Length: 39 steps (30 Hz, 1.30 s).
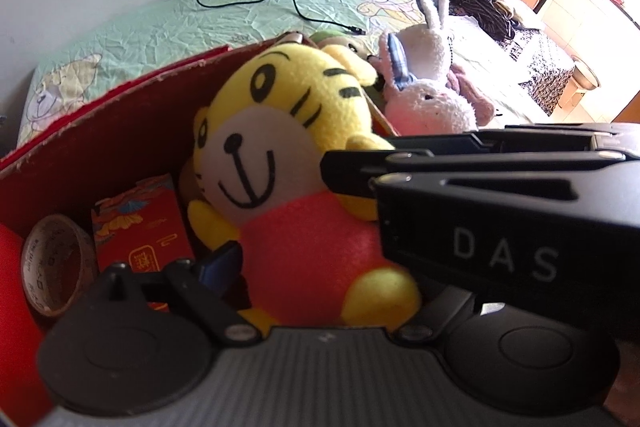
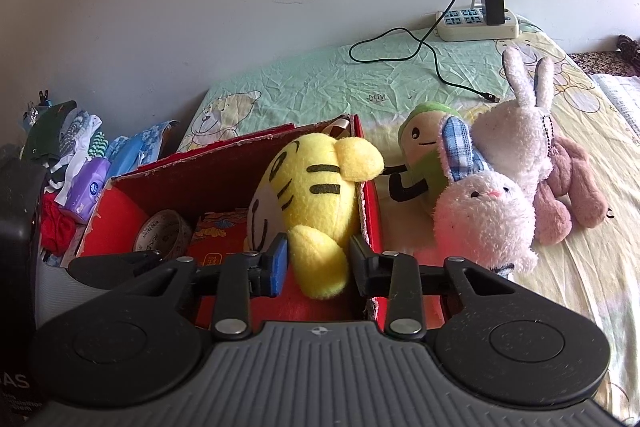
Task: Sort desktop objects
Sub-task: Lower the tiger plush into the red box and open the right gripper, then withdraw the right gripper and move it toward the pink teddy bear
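Note:
A yellow tiger plush (image 1: 280,131) in a red shirt lies inside the red cardboard box (image 1: 100,139). In the right wrist view the tiger plush (image 2: 316,195) leans on the box's right wall (image 2: 370,211). My right gripper (image 2: 318,263) is shut on one of its yellow paws, blue pad (image 2: 278,263) on the left. Seen from the left wrist, the right gripper (image 1: 344,171) reaches in from the right, marked DAS. My left gripper (image 1: 312,259) stands open around the tiger's red belly; its right finger is hidden behind the right gripper.
The box also holds a tape roll (image 2: 164,231) and a red envelope pack (image 2: 218,231). On the bedsheet right of the box lie a white bunny (image 2: 484,219), a green plush (image 2: 424,147) and a pinkish plush (image 2: 568,183). A power strip (image 2: 476,23) sits by the wall; clothes (image 2: 68,155) pile up at left.

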Each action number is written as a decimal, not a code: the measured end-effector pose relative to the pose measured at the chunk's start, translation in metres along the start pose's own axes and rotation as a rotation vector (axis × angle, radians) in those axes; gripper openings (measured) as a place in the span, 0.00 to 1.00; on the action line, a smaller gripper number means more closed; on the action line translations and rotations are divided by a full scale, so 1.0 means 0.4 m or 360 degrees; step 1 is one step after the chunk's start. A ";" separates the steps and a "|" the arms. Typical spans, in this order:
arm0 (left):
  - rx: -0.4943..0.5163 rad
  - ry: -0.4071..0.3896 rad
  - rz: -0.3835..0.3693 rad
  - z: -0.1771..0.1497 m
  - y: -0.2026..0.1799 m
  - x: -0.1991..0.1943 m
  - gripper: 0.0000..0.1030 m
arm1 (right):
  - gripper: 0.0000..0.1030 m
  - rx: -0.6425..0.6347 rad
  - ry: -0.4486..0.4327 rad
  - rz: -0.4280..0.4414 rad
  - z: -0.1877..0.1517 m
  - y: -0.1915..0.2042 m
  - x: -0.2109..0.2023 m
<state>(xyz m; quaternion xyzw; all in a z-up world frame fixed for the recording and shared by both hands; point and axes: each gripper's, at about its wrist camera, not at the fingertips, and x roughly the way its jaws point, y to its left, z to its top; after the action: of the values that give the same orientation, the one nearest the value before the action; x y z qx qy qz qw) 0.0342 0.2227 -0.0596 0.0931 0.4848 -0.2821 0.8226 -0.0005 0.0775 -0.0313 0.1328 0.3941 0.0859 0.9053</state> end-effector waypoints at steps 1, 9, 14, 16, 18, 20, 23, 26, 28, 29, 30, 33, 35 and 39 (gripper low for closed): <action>0.0003 -0.0003 0.0011 -0.001 -0.003 -0.002 0.86 | 0.35 -0.0001 -0.0002 0.0002 -0.001 0.000 -0.002; 0.0011 -0.0024 0.0078 -0.004 -0.021 -0.022 0.86 | 0.35 0.0024 -0.0048 0.0037 -0.021 -0.010 -0.024; 0.0010 -0.0034 0.0173 -0.005 -0.040 -0.040 0.86 | 0.35 0.0098 -0.0073 0.0121 -0.030 -0.038 -0.041; 0.0000 -0.0046 0.0205 -0.005 -0.048 -0.049 0.86 | 0.34 0.0104 -0.0076 0.0156 -0.032 -0.047 -0.047; -0.0015 -0.0060 0.0247 -0.003 -0.059 -0.058 0.86 | 0.34 0.0101 -0.0075 0.0192 -0.032 -0.057 -0.052; -0.0034 -0.0064 0.0280 0.001 -0.071 -0.063 0.86 | 0.34 0.0095 -0.0071 0.0233 -0.031 -0.068 -0.058; -0.0043 -0.0079 0.0350 0.005 -0.093 -0.072 0.86 | 0.35 0.0088 -0.0071 0.0288 -0.025 -0.087 -0.067; -0.0069 -0.0101 0.0427 0.014 -0.115 -0.083 0.86 | 0.35 0.0072 -0.0049 0.0319 -0.016 -0.111 -0.073; -0.0095 -0.0120 0.0456 0.021 -0.130 -0.092 0.86 | 0.35 0.0075 -0.0040 0.0352 -0.009 -0.136 -0.079; -0.0104 -0.0130 0.0473 0.023 -0.141 -0.096 0.86 | 0.35 0.0082 -0.0035 0.0370 -0.005 -0.151 -0.081; -0.0108 -0.0139 0.0491 0.026 -0.153 -0.100 0.86 | 0.35 0.0092 -0.0029 0.0385 -0.002 -0.163 -0.083; -0.0105 -0.0151 0.0554 0.035 -0.192 -0.100 0.86 | 0.35 0.0138 -0.0011 0.0446 0.007 -0.212 -0.089; -0.0105 -0.0158 0.0591 0.044 -0.219 -0.096 0.86 | 0.35 0.0168 -0.0005 0.0478 0.012 -0.245 -0.094; -0.0126 -0.0151 0.0646 0.061 -0.254 -0.076 0.86 | 0.35 0.0154 0.0020 0.0504 0.022 -0.297 -0.100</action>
<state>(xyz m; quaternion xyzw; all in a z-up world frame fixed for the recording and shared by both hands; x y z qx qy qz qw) -0.0150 0.1400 -0.0091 0.1429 0.4274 -0.0953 0.8876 -0.0151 -0.0473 -0.0345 0.2362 0.3777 0.2093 0.8705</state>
